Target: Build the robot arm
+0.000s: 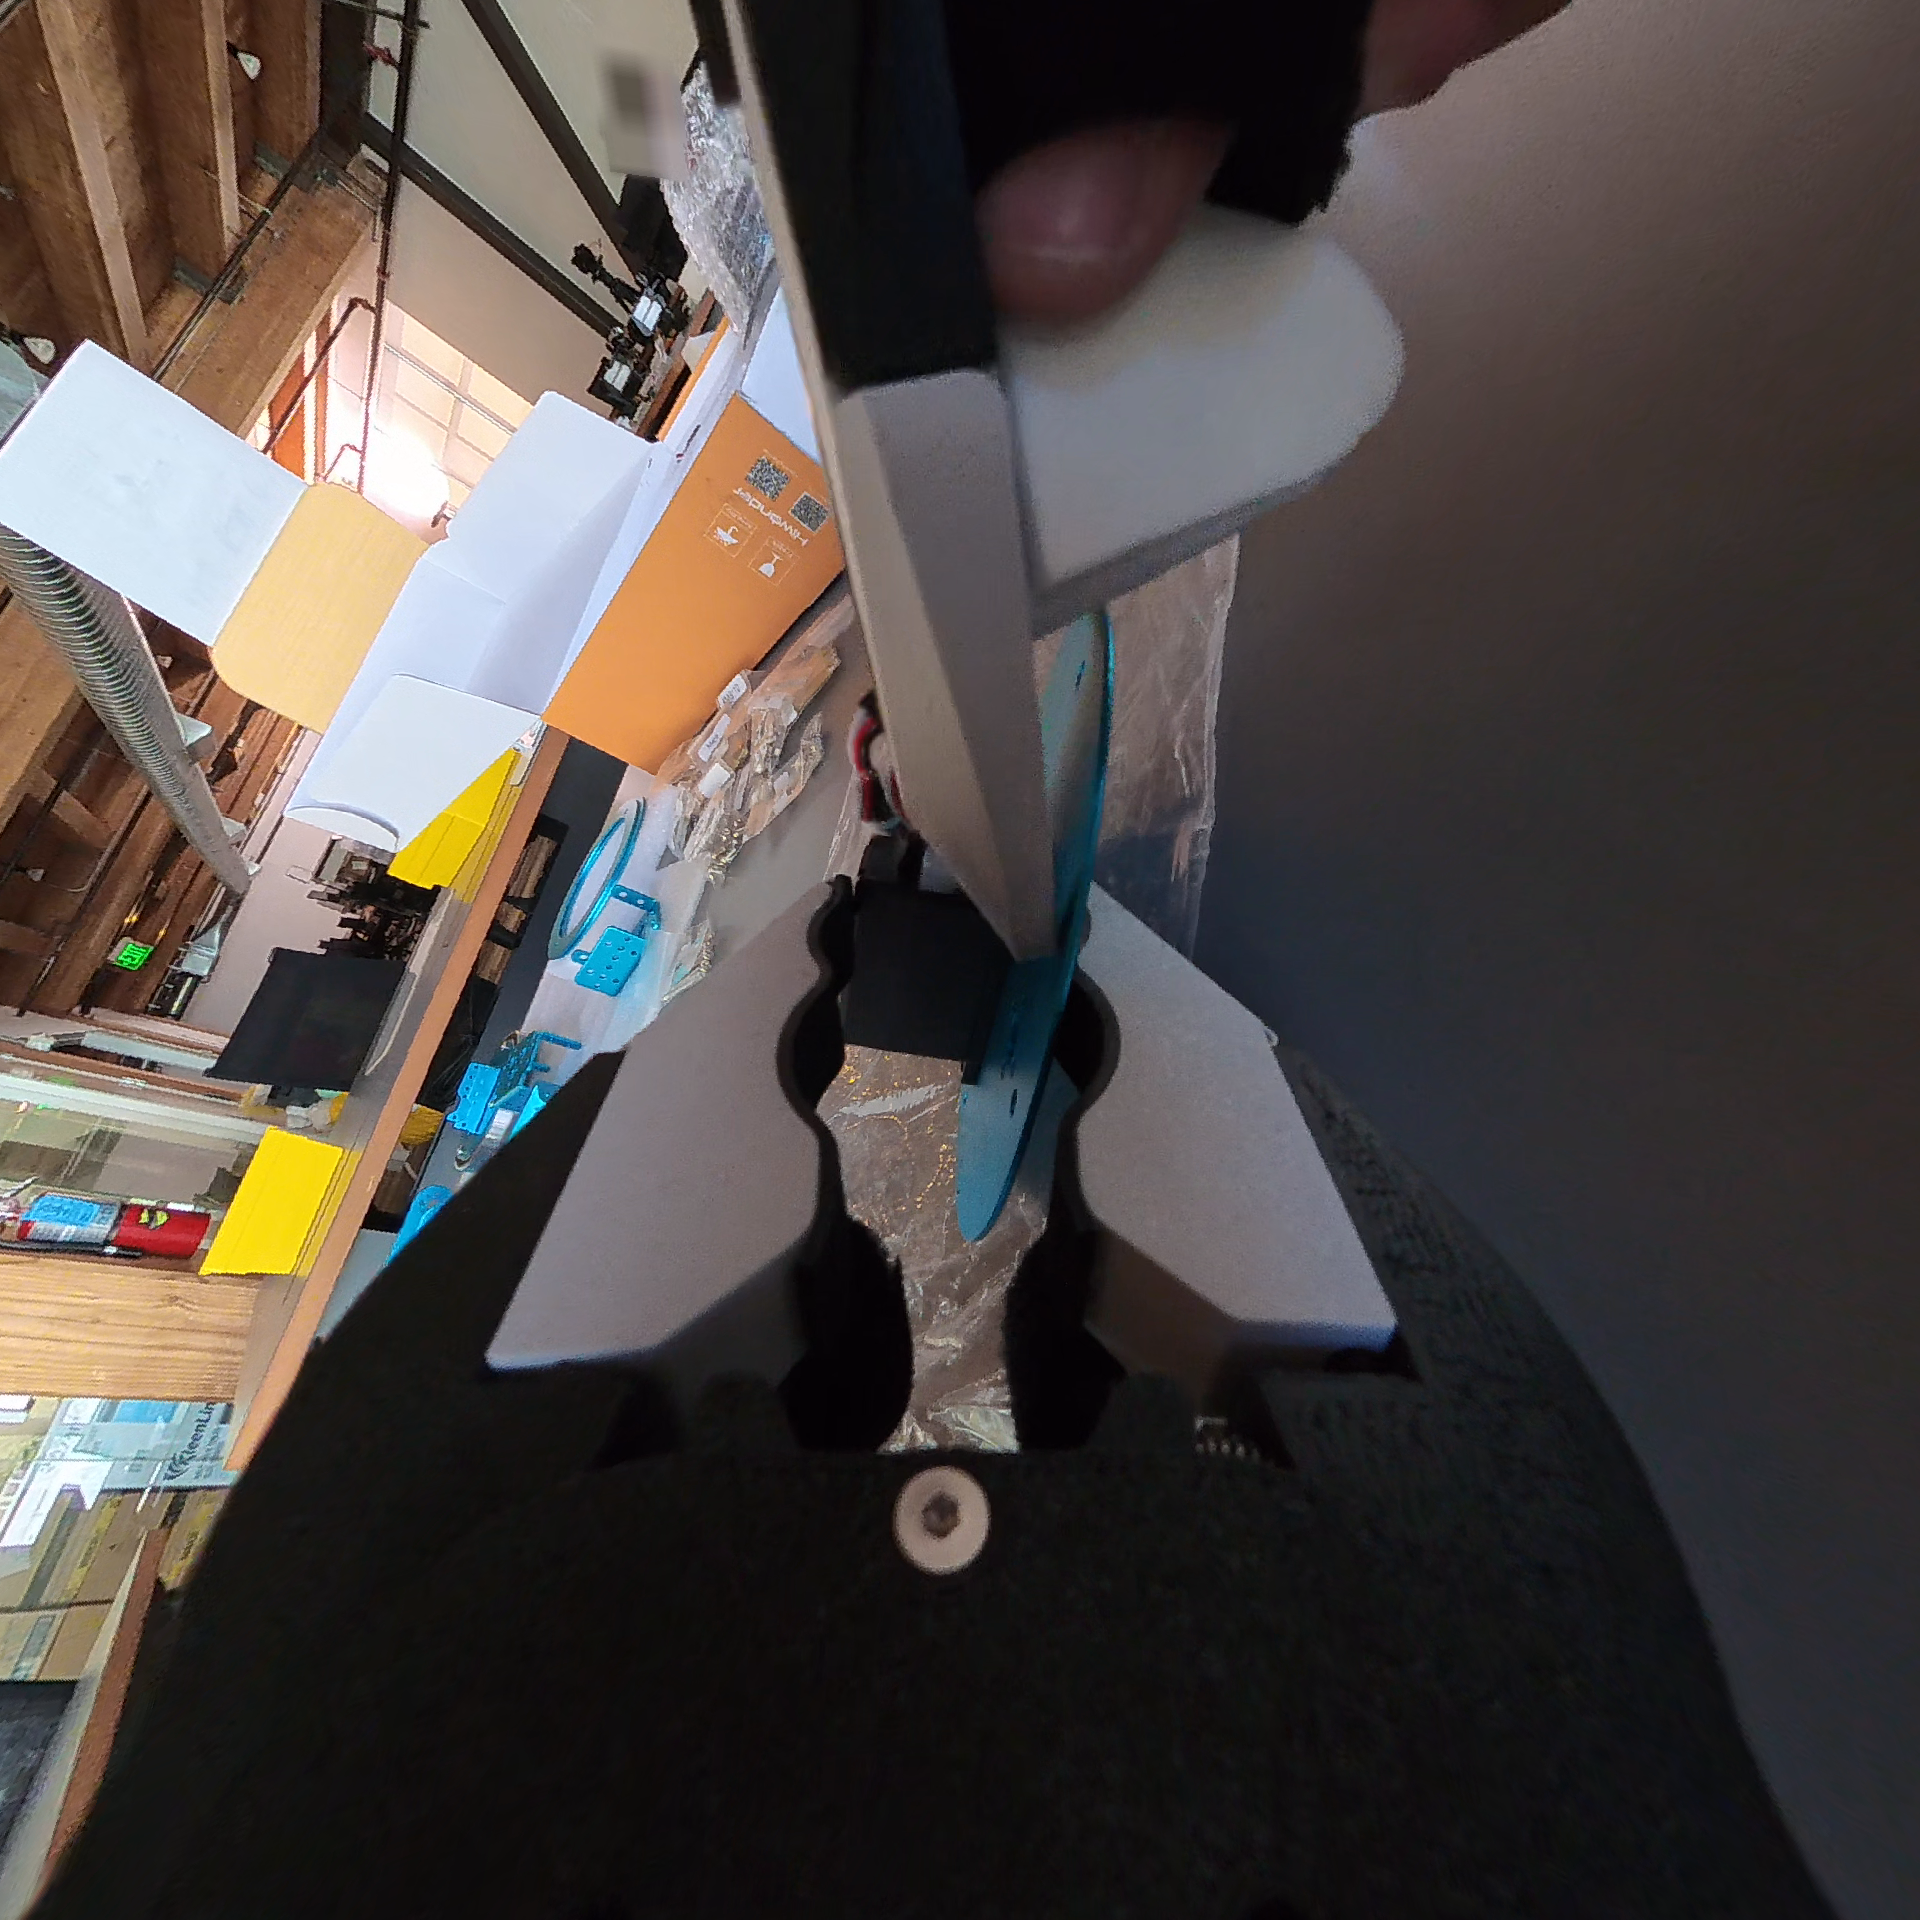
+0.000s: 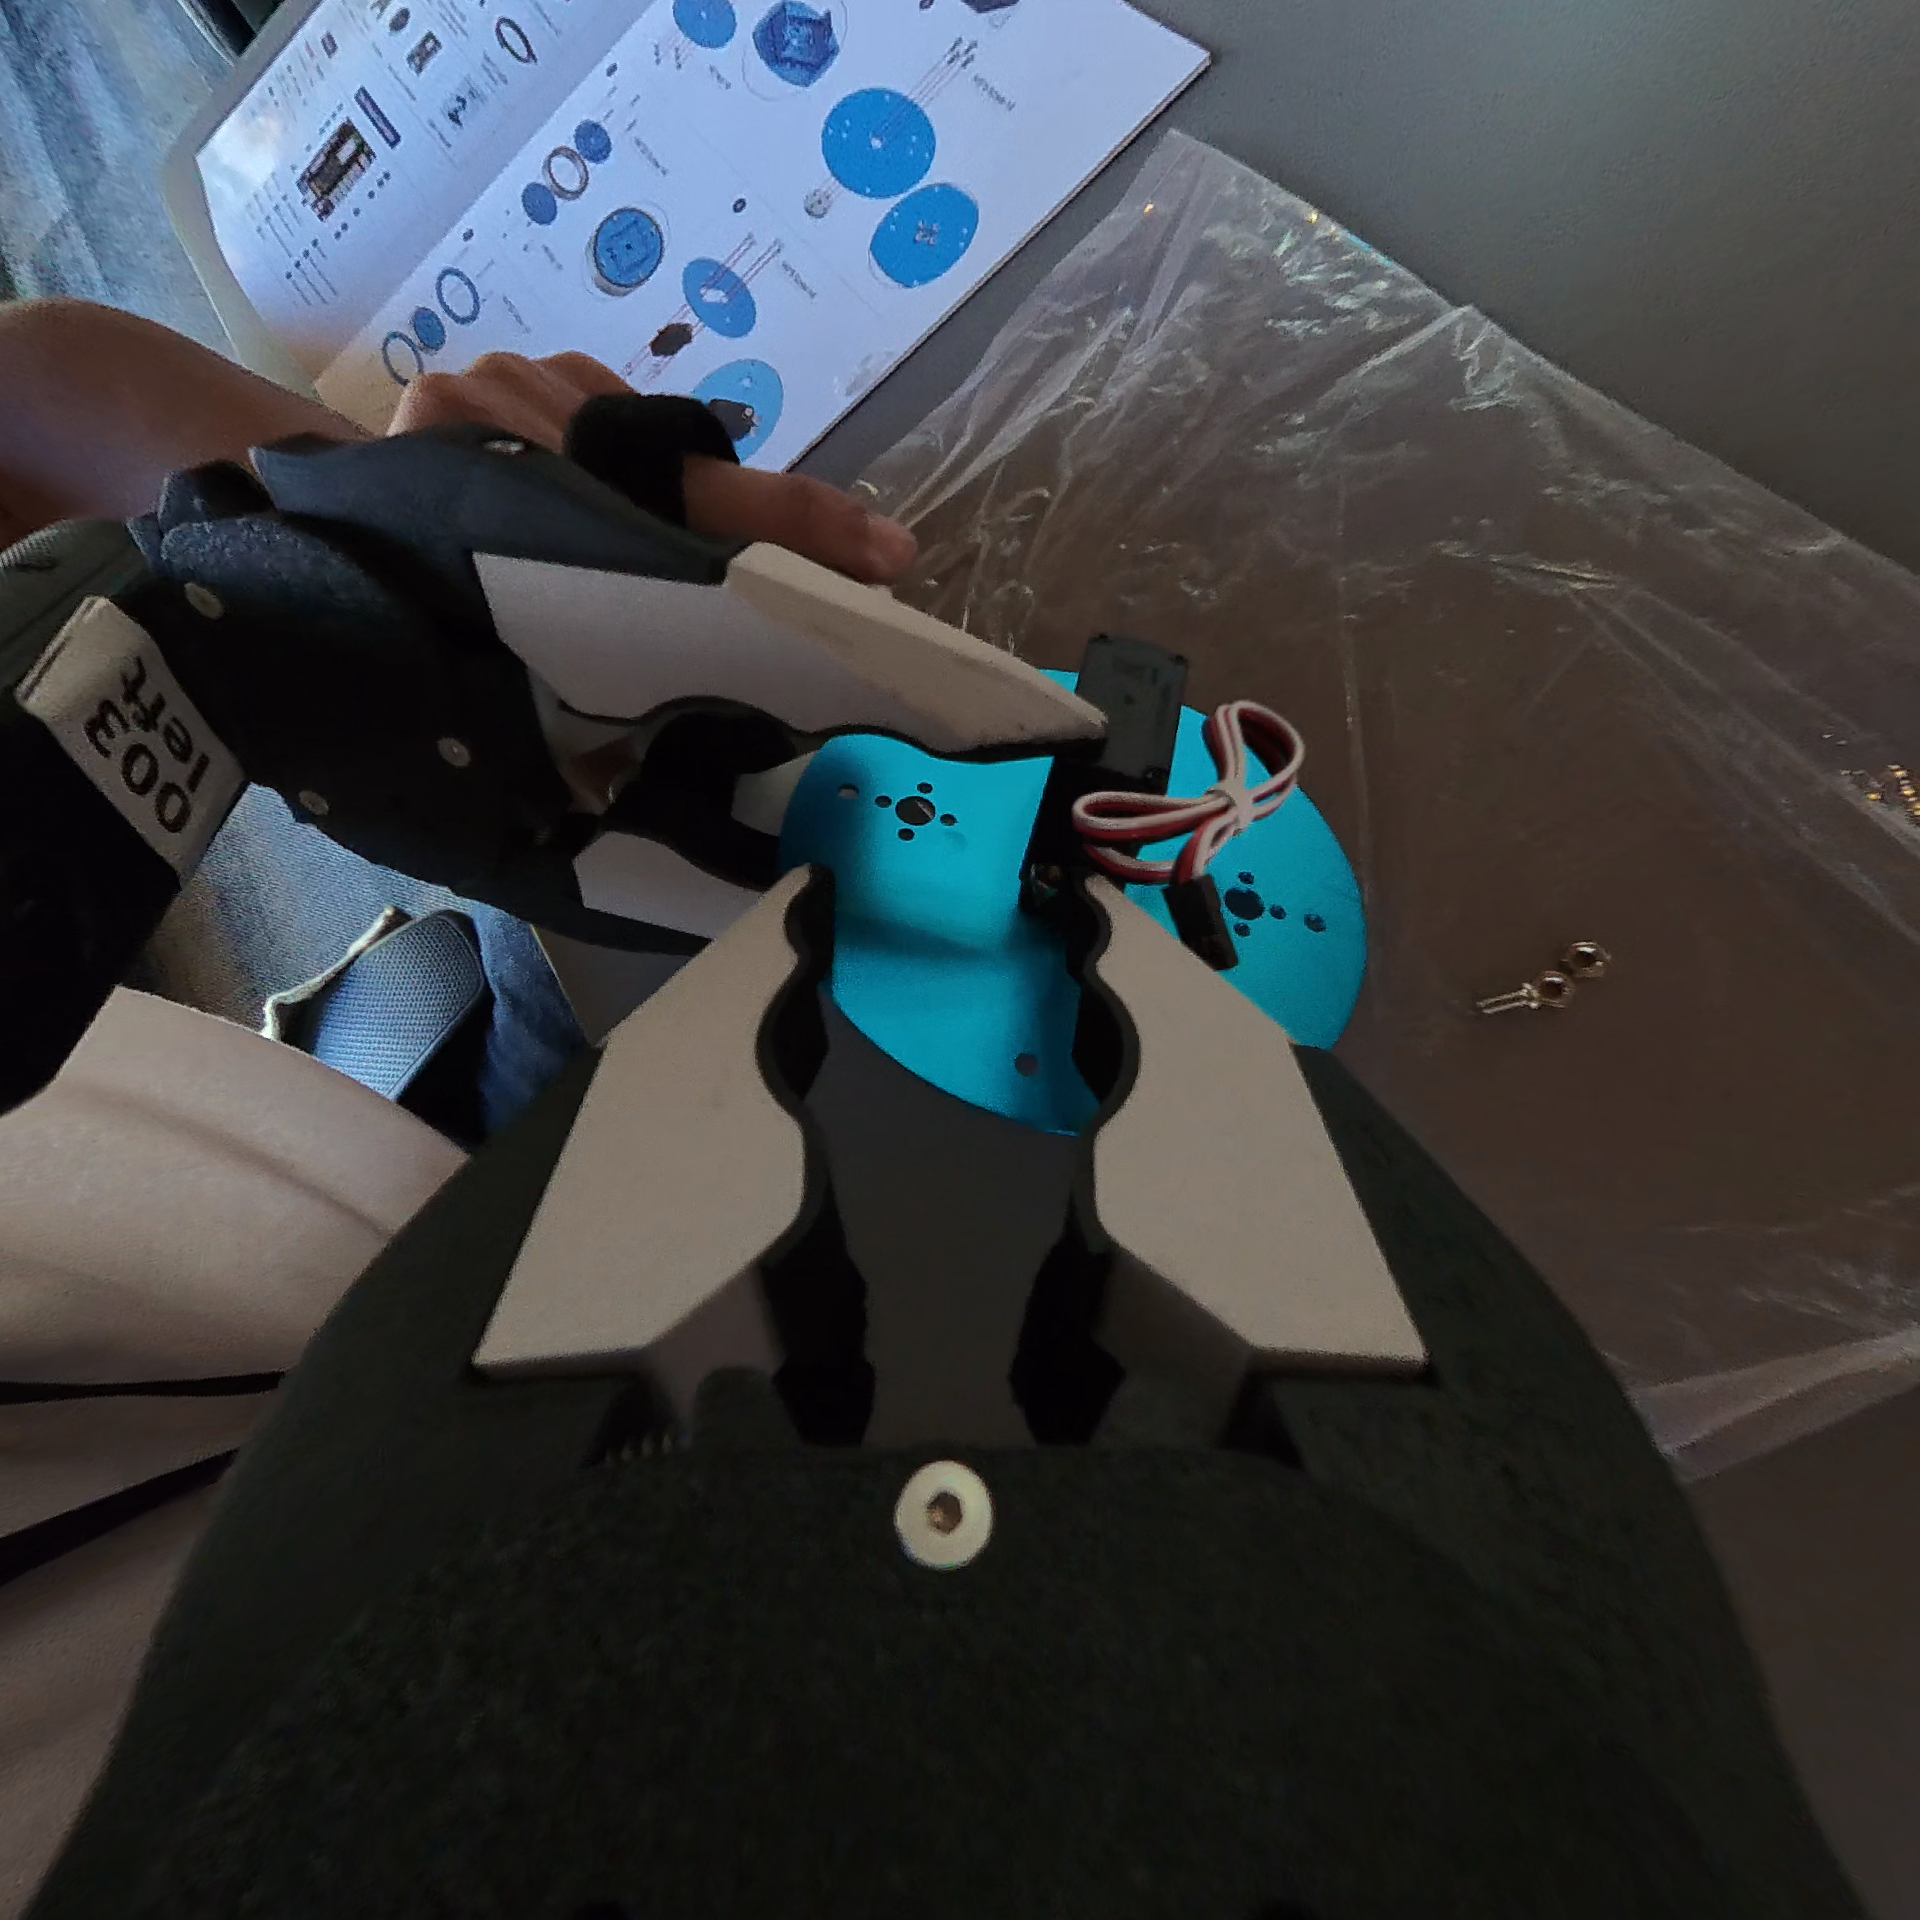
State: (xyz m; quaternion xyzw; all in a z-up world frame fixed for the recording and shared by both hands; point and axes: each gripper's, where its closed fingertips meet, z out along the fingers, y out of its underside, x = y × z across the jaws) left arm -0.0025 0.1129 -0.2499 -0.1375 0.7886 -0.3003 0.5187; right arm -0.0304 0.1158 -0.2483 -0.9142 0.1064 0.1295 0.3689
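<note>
A round blue metal disc [image 2: 935, 935] with small holes has a black servo [image 2: 1127, 717] standing on it, with a red, white and black cable [image 2: 1226, 800] coiled beside it. In the left wrist view my left gripper [image 1: 966, 914] is shut on the servo [image 1: 904, 977] and the edge-on disc [image 1: 1013, 1122]. One finger presses the servo and the other backs the disc. In the right wrist view the left gripper's upper finger [image 2: 935, 665] touches the servo. My right gripper [image 2: 956, 894] is open over the disc, its right fingertip by the servo's base. Its finger [image 1: 956, 675] touches the disc.
A crinkled clear plastic bag [image 2: 1455, 571] lies under the disc on the grey table. A printed instruction sheet [image 2: 727, 156] lies behind it. Small screws [image 2: 1548, 987] sit to the right. An orange box [image 1: 707, 582], loose blue parts [image 1: 613, 935] and small hardware bags [image 1: 758, 748] stand farther along the table. The grippers are tip to tip, or close to it.
</note>
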